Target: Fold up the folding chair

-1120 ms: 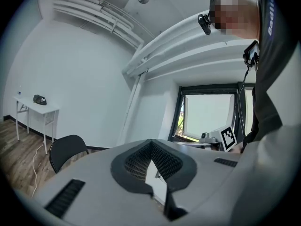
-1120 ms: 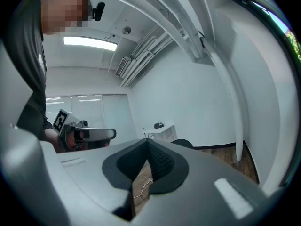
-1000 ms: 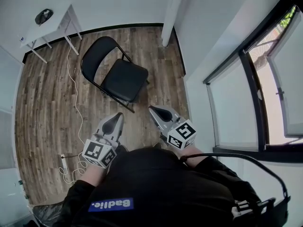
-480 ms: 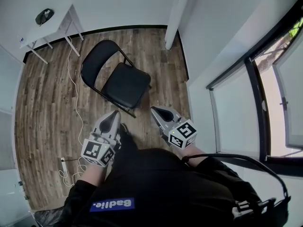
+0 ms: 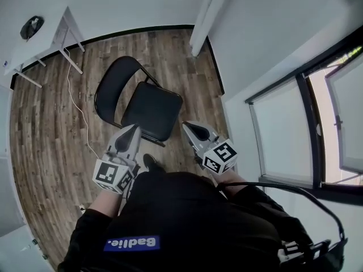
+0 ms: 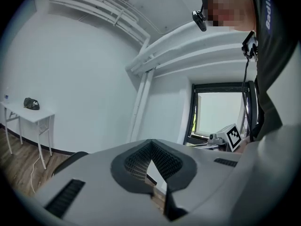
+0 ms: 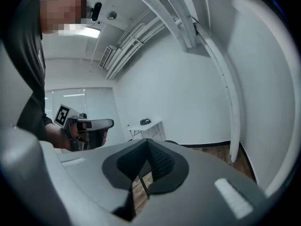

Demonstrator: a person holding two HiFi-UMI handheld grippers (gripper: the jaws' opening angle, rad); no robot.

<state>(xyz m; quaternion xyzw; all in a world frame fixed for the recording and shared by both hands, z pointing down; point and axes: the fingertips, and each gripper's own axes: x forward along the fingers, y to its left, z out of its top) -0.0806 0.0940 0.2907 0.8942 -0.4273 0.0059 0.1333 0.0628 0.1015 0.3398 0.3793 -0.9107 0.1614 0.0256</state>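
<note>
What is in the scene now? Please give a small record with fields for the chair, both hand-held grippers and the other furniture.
chair: black folding chair, unfolded, standing on the wooden floor
left hand-held gripper: shut, nothing between its jaws, pointing toward the chair
right hand-held gripper: shut, nothing between its jaws, pointing toward the chair
table: white table near the far wall, with a small dark object on it
task state: chair not yet folded
</note>
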